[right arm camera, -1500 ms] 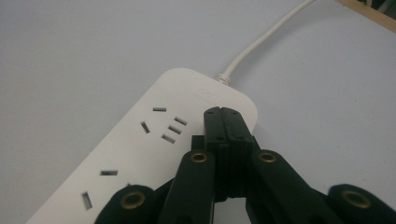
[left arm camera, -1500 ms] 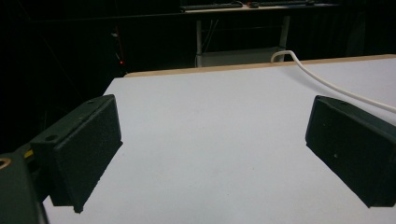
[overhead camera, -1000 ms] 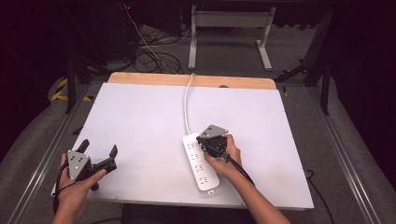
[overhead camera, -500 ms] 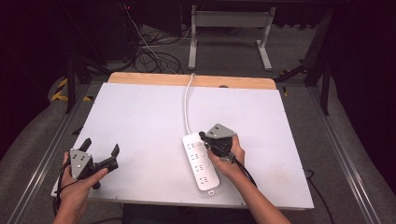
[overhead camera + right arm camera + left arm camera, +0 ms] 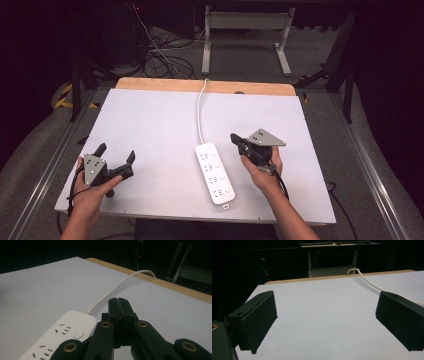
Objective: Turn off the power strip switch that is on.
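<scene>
The right gripper (image 5: 235,138) is drifting right, away from the power strip (image 5: 215,172). It is now hovering just beside the strip's far end.

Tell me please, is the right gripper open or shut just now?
Shut. In the right gripper view the right gripper has its two black jaws pressed flat together with nothing between them, beside the power strip.

High view: a fixed camera above the near edge looks forward and down on the whole white table (image 5: 150,130), both forearms entering from below. Left gripper view: set low and close between its own wide-apart jaws, it faces across the table toward the far wooden edge (image 5: 337,277). Right gripper view: close behind its own closed jaws, it looks over the power strip (image 5: 57,335). All three views share the white cable (image 5: 200,110) and the far edge.
</scene>
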Demonstrator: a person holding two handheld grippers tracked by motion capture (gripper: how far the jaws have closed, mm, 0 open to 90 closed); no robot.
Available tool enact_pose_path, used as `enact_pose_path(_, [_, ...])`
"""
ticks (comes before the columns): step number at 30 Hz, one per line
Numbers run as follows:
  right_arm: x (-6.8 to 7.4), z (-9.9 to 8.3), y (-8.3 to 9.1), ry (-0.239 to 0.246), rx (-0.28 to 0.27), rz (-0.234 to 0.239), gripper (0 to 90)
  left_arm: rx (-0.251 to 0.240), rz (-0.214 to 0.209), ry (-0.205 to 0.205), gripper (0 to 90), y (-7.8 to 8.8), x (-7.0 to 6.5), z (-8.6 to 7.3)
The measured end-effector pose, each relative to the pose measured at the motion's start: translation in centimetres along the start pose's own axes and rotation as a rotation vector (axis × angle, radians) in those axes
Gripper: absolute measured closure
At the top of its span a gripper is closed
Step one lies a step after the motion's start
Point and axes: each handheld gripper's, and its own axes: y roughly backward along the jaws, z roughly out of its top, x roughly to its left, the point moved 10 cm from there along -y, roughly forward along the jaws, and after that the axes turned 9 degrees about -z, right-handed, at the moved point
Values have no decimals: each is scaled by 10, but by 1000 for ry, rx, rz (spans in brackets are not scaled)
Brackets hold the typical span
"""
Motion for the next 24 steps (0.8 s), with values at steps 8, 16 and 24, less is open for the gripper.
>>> enact_pose_path(8, [-33, 5, 37, -58, -100, -35, 900, -2, -28, -6, 40, -11, -8, 3])
enact_pose_path(16, [-62, 6, 58, -128, -192, -57, 900, -3, -35, 4, 40, -15, -10, 4])
enact_pose_path(24, [-68, -3, 70, -83, -227, -72, 890, -14, -37, 19, 40, -11, -10, 5])
